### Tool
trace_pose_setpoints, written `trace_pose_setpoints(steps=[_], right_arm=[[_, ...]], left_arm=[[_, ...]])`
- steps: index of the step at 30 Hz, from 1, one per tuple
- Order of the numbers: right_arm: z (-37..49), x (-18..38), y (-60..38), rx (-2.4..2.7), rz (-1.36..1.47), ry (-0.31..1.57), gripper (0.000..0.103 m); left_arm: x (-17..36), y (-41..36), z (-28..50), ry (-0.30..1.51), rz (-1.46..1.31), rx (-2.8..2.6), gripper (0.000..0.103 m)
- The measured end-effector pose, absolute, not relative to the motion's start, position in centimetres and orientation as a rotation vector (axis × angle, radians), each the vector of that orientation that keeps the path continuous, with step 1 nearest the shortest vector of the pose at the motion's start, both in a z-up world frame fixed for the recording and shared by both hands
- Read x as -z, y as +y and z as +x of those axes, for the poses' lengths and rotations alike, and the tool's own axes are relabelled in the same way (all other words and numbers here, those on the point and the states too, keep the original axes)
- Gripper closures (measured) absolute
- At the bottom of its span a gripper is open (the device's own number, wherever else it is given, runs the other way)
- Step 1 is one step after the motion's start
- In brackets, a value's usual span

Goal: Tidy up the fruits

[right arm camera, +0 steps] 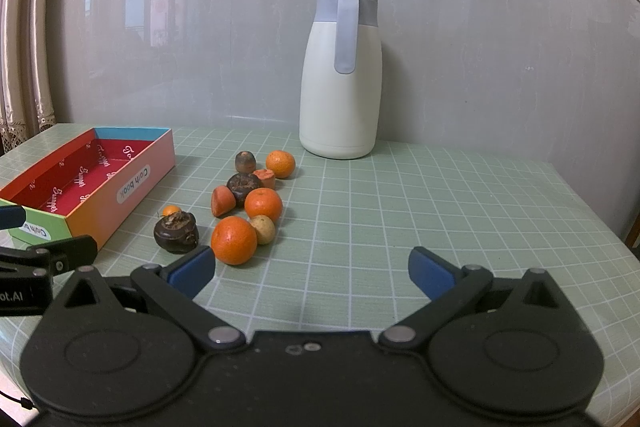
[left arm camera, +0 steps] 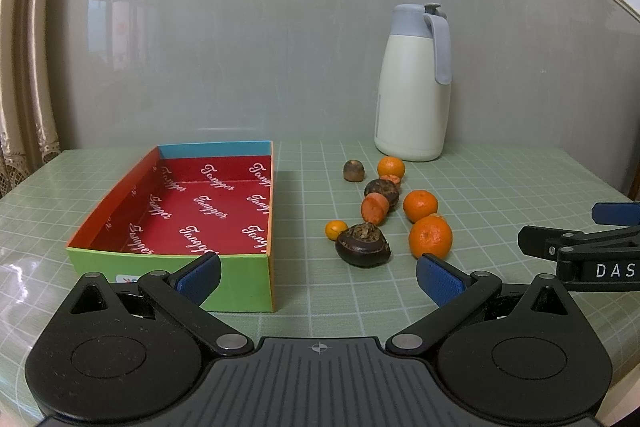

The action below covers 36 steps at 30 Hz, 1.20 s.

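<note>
A cluster of fruit lies on the green grid mat: oranges (left arm camera: 430, 237) (right arm camera: 234, 240), dark water chestnuts (left arm camera: 363, 245) (right arm camera: 176, 231), carrot pieces (left arm camera: 374, 208) (right arm camera: 222, 201), a small kumquat (left arm camera: 336, 229) and a small yellowish fruit (right arm camera: 263, 229). An empty colourful box (left arm camera: 172, 255) (right arm camera: 100, 195) with a red inside stands left of them. My left gripper (left arm camera: 318, 277) is open and empty, just short of the box corner and the nearest chestnut. My right gripper (right arm camera: 312, 273) is open and empty, right of the nearest orange.
A white thermos jug (left arm camera: 414, 87) (right arm camera: 340, 75) with a grey handle stands at the back against the wall. A curtain (left arm camera: 24, 67) hangs at the left. The table edge falls away at the right (right arm camera: 600, 227).
</note>
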State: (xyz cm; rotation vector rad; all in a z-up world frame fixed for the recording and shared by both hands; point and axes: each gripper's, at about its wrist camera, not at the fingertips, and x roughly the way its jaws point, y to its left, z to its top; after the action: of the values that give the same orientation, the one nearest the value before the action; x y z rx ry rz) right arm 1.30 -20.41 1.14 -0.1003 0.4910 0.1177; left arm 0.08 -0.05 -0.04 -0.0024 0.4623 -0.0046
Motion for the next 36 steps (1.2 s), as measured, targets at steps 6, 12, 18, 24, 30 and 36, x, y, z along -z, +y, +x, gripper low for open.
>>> trace_pose_setpoints(steps=[6,12,18,24,30,36], right_arm=[[1.24,-1.11,-20.43,-0.117,-0.1,0.491,0.0],[1.26,-1.14,-20.45,-0.117,-0.1,0.493,0.0],[1.2,-1.23,-20.42,-0.117,-0.101,0.494,0.0],[1.29,-1.16,-20.41,-0.116,-0.102,0.495,0.0],[1.25,-1.26,-20.4,-0.116,-0.101,0.494,0.0],[1.36,-1.07,-20.46,-0.117,-0.1,0.495,0.0]], left_arm=[[-0.04,-0.07,0.01,0.459,-0.004,0.004,0.0],[-0.13,-0.07,-0.05,0.457,-0.005,0.003,0.0],[-0.15,-0.07,-0.12,0.457,-0.004,0.004,0.0],[-0.14,-0.08,-0.1,0.459,-0.004,0.005,0.0],[-0.15,-0.1,-0.09,0.459,-0.003,0.005,0.0],[-0.09,-0.15,-0.03,0.46,0.0,0.007,0.0]])
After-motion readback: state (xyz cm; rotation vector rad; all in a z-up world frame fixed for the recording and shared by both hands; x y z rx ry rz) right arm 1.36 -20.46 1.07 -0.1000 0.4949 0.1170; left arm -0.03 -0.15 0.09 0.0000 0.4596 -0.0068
